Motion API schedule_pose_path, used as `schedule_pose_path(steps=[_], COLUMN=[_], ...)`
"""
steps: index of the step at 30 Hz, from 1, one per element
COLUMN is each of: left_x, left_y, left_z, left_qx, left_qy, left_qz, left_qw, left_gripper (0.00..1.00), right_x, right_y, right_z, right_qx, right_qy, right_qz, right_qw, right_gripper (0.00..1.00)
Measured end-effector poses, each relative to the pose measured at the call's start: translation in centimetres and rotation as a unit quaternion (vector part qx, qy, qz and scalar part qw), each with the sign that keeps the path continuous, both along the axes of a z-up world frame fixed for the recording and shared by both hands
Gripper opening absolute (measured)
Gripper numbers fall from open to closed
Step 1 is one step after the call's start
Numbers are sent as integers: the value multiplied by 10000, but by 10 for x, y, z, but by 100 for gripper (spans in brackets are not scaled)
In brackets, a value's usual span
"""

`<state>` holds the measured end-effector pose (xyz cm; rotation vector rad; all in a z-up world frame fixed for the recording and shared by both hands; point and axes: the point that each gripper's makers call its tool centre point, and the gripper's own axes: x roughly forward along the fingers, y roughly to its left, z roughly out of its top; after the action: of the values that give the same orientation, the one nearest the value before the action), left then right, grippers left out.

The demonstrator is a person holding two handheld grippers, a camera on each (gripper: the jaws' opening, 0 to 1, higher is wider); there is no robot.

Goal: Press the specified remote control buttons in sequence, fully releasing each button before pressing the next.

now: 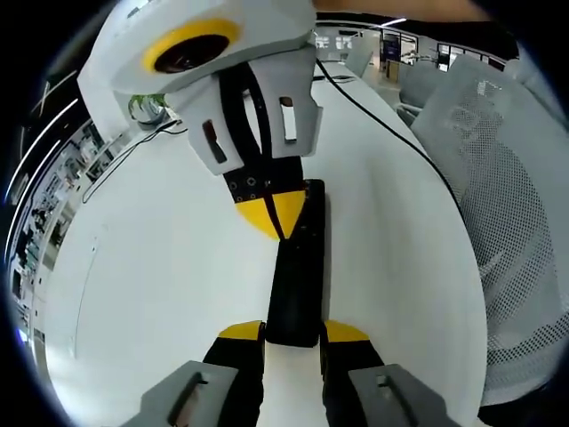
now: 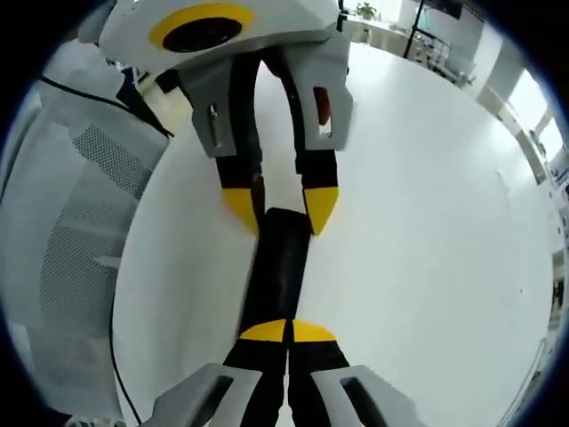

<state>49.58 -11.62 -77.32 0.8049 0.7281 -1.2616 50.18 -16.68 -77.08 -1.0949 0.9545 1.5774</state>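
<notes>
A black remote control (image 1: 297, 267) lies lengthwise on a white worktop (image 1: 160, 294), caught between two hand-held grippers that face each other along its length. In the left gripper view, the left gripper (image 1: 293, 334) stands at the near end of the remote, its yellow-tipped jaws parted to the remote's width and set against either side of that end. From the far side the right gripper (image 1: 277, 212) reaches in, its yellow tips brought together to a point resting on the remote's upper face near the far end.

In the right gripper view the scene is mirrored: the right gripper's (image 2: 288, 331) jaws are closed tip to tip with nothing between them, pressed down on the near part of the remote control (image 2: 277, 267), while the left gripper (image 2: 280, 206) straddles the far end with its jaws apart.

A black cable (image 1: 382, 124) trails across the worktop to the right of the remote, and a white mesh chair (image 1: 498, 205) stands beside the worktop edge. A small green plant (image 1: 147, 105) sits at the far left.
</notes>
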Motion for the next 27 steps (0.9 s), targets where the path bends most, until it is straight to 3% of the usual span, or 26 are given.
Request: schedule_pose_path(steps=[13,27], left_x=[1,1], left_y=[2,2], left_z=[0,0], left_qx=[32,76], left_qy=[-8,1], left_qz=[105,142], left_qw=[9999,9999], left_gripper=[22,23], right_x=[3,6], right_y=[-2,-6], right_z=[3,35], right_qx=[63,216], right_qy=[-246,-434], right_qz=[238,251], right_qw=[9994,9985], right_gripper=[0,0])
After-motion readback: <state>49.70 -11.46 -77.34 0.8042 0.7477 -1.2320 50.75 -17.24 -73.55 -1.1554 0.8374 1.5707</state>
